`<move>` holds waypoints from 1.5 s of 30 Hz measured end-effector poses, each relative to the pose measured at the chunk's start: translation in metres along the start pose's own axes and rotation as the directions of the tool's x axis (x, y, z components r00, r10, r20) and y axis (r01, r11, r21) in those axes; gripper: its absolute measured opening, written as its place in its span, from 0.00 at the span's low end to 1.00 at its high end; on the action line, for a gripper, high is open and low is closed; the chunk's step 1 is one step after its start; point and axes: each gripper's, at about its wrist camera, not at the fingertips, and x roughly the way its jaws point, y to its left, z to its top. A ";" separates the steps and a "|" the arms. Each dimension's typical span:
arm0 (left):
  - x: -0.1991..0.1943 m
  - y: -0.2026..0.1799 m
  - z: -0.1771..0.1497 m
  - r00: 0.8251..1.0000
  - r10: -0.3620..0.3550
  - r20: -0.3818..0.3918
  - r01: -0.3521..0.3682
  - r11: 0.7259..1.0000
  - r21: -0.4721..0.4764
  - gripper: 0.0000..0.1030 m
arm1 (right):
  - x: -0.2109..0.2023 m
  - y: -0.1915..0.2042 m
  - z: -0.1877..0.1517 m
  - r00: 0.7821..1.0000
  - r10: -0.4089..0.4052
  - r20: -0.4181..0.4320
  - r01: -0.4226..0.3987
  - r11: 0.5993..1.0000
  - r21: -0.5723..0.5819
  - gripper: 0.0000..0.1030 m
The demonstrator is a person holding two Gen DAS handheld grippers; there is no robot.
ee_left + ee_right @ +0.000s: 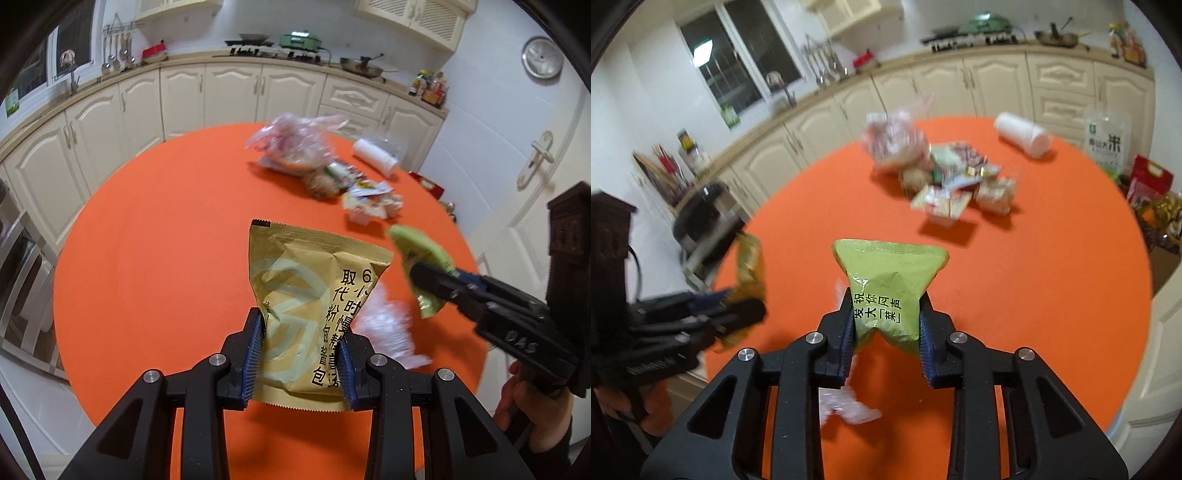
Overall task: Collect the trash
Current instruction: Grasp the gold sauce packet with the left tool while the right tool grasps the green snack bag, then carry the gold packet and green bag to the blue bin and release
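Observation:
My left gripper (301, 332) is shut on a tan sauce packet (306, 291) with black Chinese print, held above the orange table (155, 258). My right gripper (886, 314) is shut on a green packet (886, 288), also above the table. The right gripper shows in the left wrist view (428, 277) with the green packet (421, 254); the left gripper shows in the right wrist view (746, 314) with the tan packet (750, 269). A crumpled clear wrapper (388, 325) lies on the table below them. A heap of wrappers (953, 192), a plastic bag (894, 144) and a fallen white cup (1023, 134) lie farther on.
Cream kitchen cabinets (184, 96) curve behind the table, with pots on the counter (299, 40). A rice bag (1106, 140) and red packages (1148, 181) stand beyond the table's right edge. A dark cooker (701, 214) stands to the left. A door (535, 155) is at the right.

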 end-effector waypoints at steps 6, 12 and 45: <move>-0.010 -0.063 0.016 0.997 -0.063 0.039 0.060 0.996 0.067 0.31 | -0.071 -0.015 0.005 0.991 -0.031 0.128 0.029 0.999 0.020 0.27; 0.011 -0.166 0.024 0.989 -0.143 0.022 0.137 0.973 0.185 0.32 | -0.132 -0.064 -0.020 0.966 -0.189 0.176 0.175 0.980 0.093 0.28; 0.339 -0.443 -0.012 0.884 -0.066 -0.463 0.261 0.891 0.371 0.53 | -0.121 -0.337 -0.184 0.830 -0.510 -0.227 0.558 0.744 0.367 0.29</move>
